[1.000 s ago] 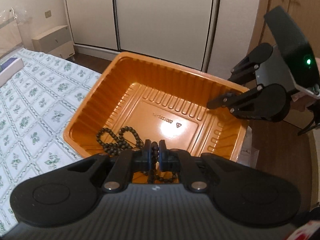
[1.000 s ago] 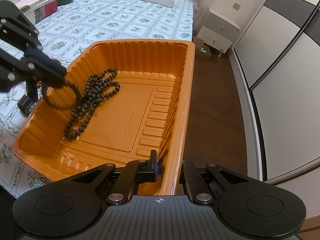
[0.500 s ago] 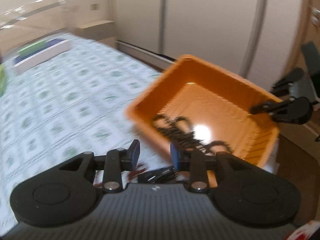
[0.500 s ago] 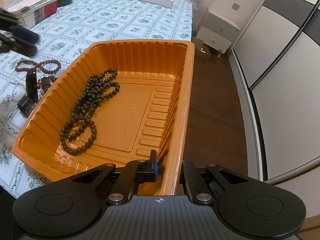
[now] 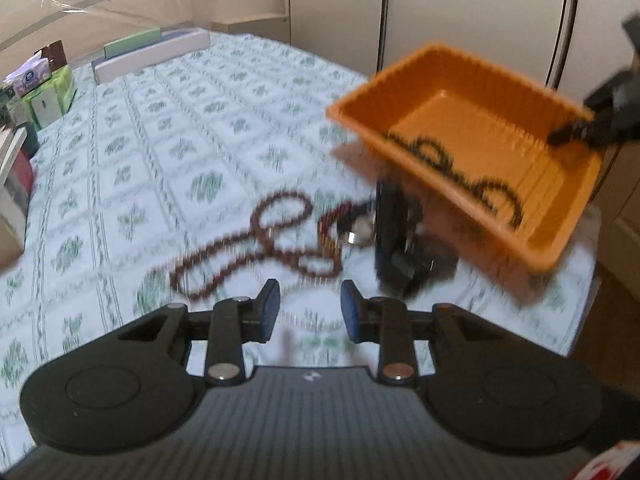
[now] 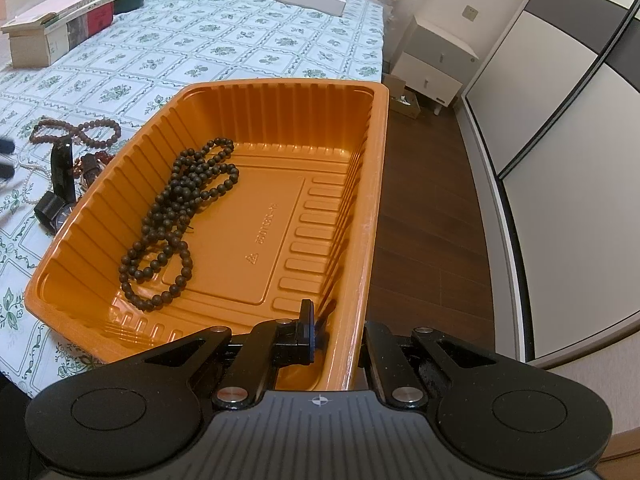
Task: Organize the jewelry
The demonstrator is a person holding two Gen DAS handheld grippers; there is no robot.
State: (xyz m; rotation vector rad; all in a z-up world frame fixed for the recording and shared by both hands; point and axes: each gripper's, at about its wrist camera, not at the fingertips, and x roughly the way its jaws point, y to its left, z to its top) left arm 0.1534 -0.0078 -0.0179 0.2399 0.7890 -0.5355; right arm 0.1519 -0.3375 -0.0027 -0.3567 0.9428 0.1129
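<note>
string of reddish-brown round beads (image 5: 256,244): lay loose on the green-and-white floral cloth of the worktop (image 5: 160,152), looped in several coils, its long axis running from lower left to upper right in the left wrist view. it lay just ahead of the left tool (image 5: 308,312) and a little to that tool's left, near but not touching. left tool: jaws apart, just opened, nothing between them. beside the string, to the right: a small cluster of dark pieces, among them a black strap-like item (image 5: 394,240), too blurred to name. beyond these: ribbed orange plastic tray (image 6: 360,184), holding a string of dark round beads (image 6: 176,216). right tool (image 6: 336,336): clamped on the tray's near rim. judgement: left hand nearer; likely next pick the reddish-brown string.
</note>
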